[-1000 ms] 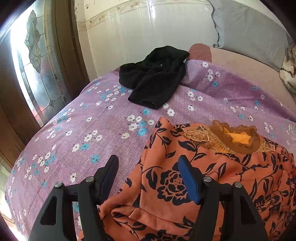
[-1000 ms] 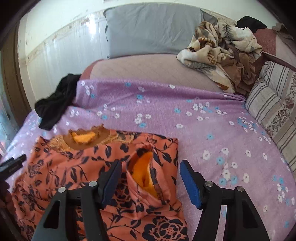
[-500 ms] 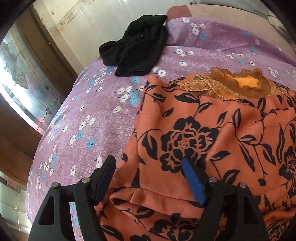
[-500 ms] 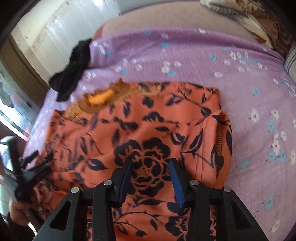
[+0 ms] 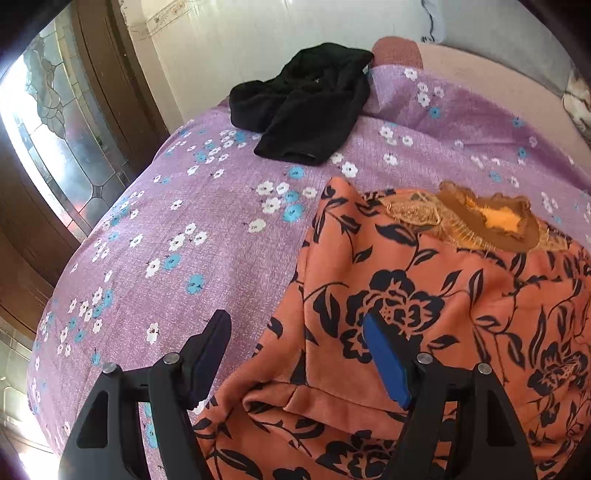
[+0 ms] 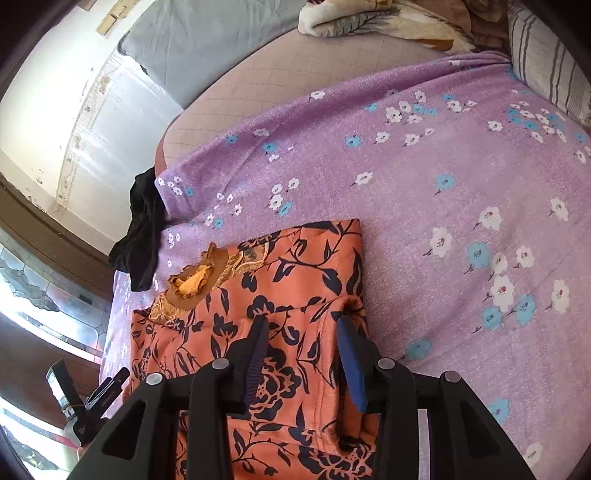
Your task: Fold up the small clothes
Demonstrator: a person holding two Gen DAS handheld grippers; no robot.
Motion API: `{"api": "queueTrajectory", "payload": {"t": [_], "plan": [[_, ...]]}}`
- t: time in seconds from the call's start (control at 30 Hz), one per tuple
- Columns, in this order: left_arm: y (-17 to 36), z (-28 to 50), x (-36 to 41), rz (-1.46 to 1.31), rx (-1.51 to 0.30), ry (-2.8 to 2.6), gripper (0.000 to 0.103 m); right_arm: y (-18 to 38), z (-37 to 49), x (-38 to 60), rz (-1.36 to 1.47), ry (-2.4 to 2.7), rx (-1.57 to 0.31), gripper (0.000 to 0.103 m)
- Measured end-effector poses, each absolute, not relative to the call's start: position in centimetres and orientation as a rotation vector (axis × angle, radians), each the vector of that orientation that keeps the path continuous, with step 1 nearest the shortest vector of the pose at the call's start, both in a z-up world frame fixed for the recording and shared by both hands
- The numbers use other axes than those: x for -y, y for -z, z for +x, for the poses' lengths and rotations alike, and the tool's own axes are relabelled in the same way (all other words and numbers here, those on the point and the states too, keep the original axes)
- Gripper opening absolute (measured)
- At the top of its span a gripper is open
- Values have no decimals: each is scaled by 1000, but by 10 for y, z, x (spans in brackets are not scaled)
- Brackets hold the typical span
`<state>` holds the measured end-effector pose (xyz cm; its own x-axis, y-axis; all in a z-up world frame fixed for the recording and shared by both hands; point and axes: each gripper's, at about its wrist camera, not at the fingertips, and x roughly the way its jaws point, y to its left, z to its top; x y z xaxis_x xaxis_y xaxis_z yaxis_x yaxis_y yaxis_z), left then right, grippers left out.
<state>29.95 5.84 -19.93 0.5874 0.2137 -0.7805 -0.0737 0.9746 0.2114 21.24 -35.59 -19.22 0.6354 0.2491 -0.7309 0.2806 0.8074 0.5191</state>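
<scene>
An orange top with black flowers point(image 5: 424, 295) lies on the purple flowered sheet point(image 5: 184, 240), its brown frilled collar point(image 5: 491, 221) at the far end. My left gripper point(image 5: 295, 343) stands open and wide astride the top's left edge: one finger is over the sheet, the other over the cloth. The pads are not pressing. In the right wrist view, my right gripper point(image 6: 303, 350) hovers low over the folded-in right side of the top point(image 6: 295, 273). Its jaws stand narrower, with flat cloth showing between them, unpinched. The left gripper's body point(image 6: 88, 398) shows at that view's lower left.
A crumpled black garment point(image 5: 306, 107) lies at the sheet's far left corner, near the wall. A grey pillow point(image 6: 207, 40), a heap of patterned blankets point(image 6: 388, 18) and a striped cushion point(image 6: 546, 62) line the bed's head and right. A glazed door point(image 5: 55, 147) is left of the bed.
The right gripper swung in over the top's right side, rolled and narrowed its jaws; the raised sleeve now lies folded flat. The left gripper dipped toward the left edge.
</scene>
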Motion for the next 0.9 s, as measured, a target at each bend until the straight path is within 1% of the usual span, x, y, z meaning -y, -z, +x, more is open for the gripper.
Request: {"api": "queueTrajectory", "payload": {"t": [0.07, 0.13, 0.2, 0.27, 0.4, 0.47, 0.53, 0.63, 0.73, 0.8, 0.9], "plan": [[219, 305, -57, 222, -999, -205, 76, 204, 218, 351, 600, 65, -974, 41], [217, 302, -58, 216, -975, -211, 78, 221, 220, 350, 560, 133, -1061, 41], [211, 300, -56, 219, -969, -195, 77, 226, 219, 352, 579, 143, -1067, 41], [201, 295, -55, 191, -921, -175, 77, 213, 217, 348, 555, 146, -1008, 41], [181, 284, -38, 143, -831, -64, 77, 168, 204, 317, 394, 121, -764, 41], [180, 279, -23, 139, -822, 9, 77, 162, 204, 296, 374, 21, -724, 41], [187, 278, -7, 161, -843, 54, 77, 169, 210, 272, 320, -39, -764, 41], [206, 278, 15, 256, -884, 78, 77, 194, 221, 242, 254, -84, -859, 42], [221, 274, 27, 359, -925, 88, 77, 224, 232, 225, 202, -111, -1004, 43], [218, 273, 26, 372, -918, 102, 77, 223, 228, 215, 91, -125, -1013, 43], [218, 276, 20, 342, -964, 138, 77, 225, 227, 217, 98, -141, -1106, 43]]}}
